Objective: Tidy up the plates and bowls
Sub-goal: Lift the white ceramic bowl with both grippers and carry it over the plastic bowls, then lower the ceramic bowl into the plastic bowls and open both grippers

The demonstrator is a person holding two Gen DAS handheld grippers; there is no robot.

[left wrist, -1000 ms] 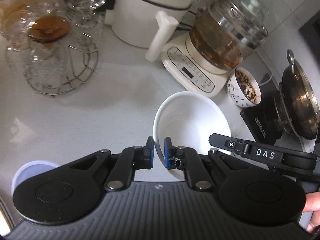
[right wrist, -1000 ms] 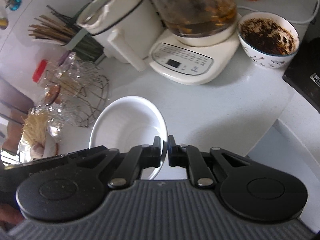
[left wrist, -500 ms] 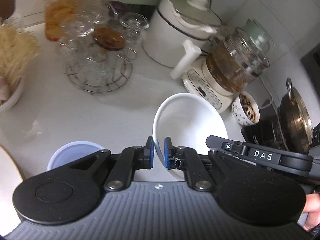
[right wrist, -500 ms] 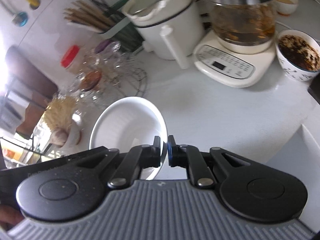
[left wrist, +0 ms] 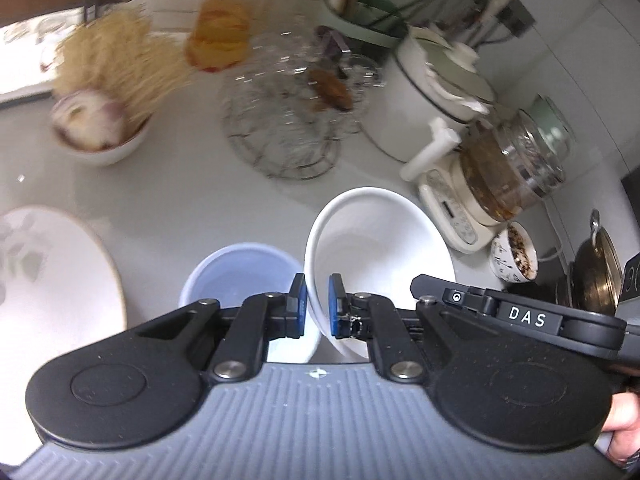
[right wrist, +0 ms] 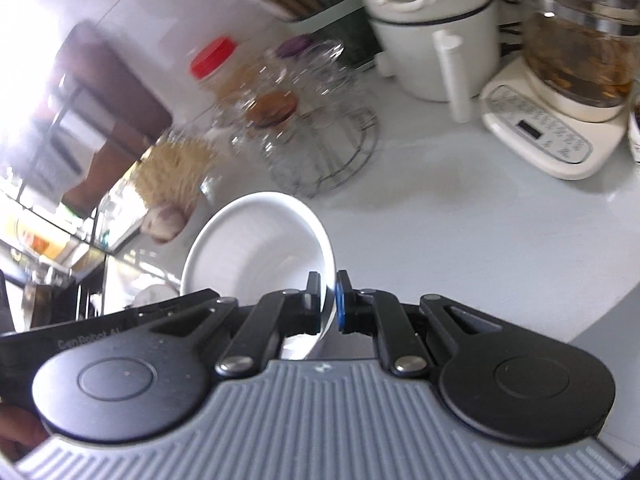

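A white bowl (left wrist: 380, 248) hangs above the counter, pinched from both sides. My left gripper (left wrist: 318, 306) is shut on its left rim. My right gripper (right wrist: 329, 298) is shut on the opposite rim of the same bowl (right wrist: 256, 252). In the left wrist view a pale blue bowl (left wrist: 236, 276) sits on the counter just left of the held bowl, and a large white plate with a leaf pattern (left wrist: 48, 280) lies further left. The right gripper's black body (left wrist: 520, 316) shows beyond the bowl.
A wire rack of glass cups (left wrist: 288, 120), a white pot (left wrist: 424, 100), a glass kettle on a cream base (left wrist: 508, 168), a patterned bowl of dark bits (left wrist: 514, 252), a bowl with onion and noodles (left wrist: 100, 128), a red-capped jar (left wrist: 224, 20) and a metal pan (left wrist: 596, 264) crowd the counter.
Both grippers have carried the white bowl leftward along the counter and slightly up. The blue bowl, leaf plate and onion bowl have come into the left wrist view.
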